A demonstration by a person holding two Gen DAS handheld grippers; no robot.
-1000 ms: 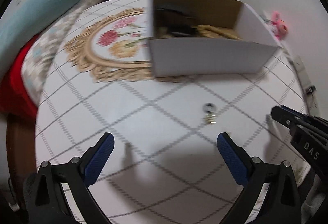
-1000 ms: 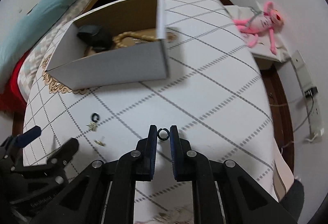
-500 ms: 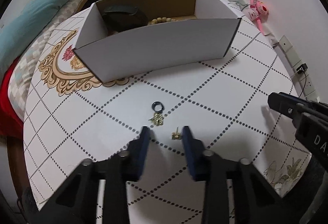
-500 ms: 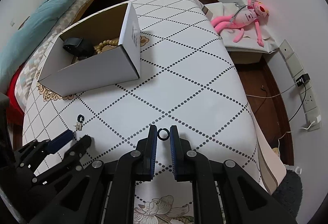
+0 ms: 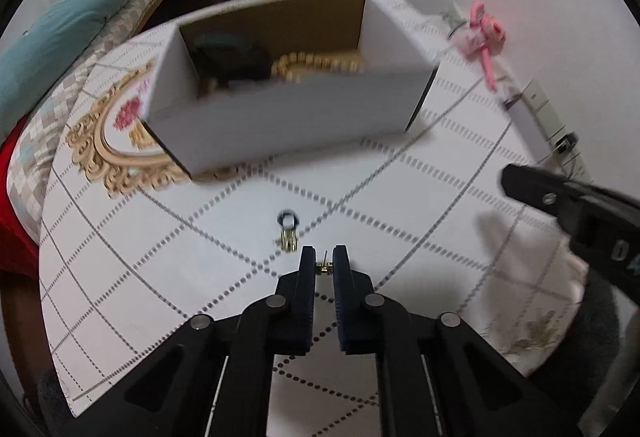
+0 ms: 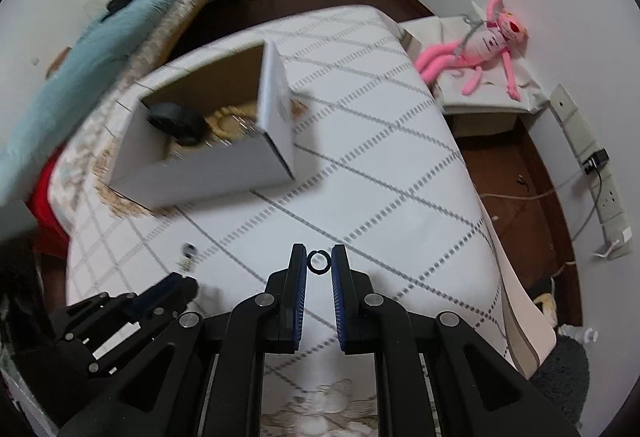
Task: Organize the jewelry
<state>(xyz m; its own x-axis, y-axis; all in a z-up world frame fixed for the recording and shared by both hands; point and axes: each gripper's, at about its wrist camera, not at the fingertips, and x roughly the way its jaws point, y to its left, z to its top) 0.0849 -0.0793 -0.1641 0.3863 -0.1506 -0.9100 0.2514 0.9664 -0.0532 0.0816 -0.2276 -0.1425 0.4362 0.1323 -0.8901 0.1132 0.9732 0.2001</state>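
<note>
Our left tool [image 5: 323, 264] is pinched on a small gold earring [image 5: 323, 267] right at its tips, low over the surface [image 5: 400, 197], so the piece can lift cleanly. Just ahead of it lie a dark ring with gold pieces [image 5: 288, 233], not yet collected. Our right tool [image 6: 319, 261] grips a black ring [image 6: 319, 261] edge-on. The white box [image 5: 288, 125] sits well ahead, open-topped, likely where both go.

A table [image 5: 440, 197] covered in a white diamond-checked cloth carries everything. On it stand an open cardboard box [image 5: 280, 125] and, nearer, a small dark ring [image 5: 287, 217] beside a gold trinket [image 5: 289, 240].
</note>
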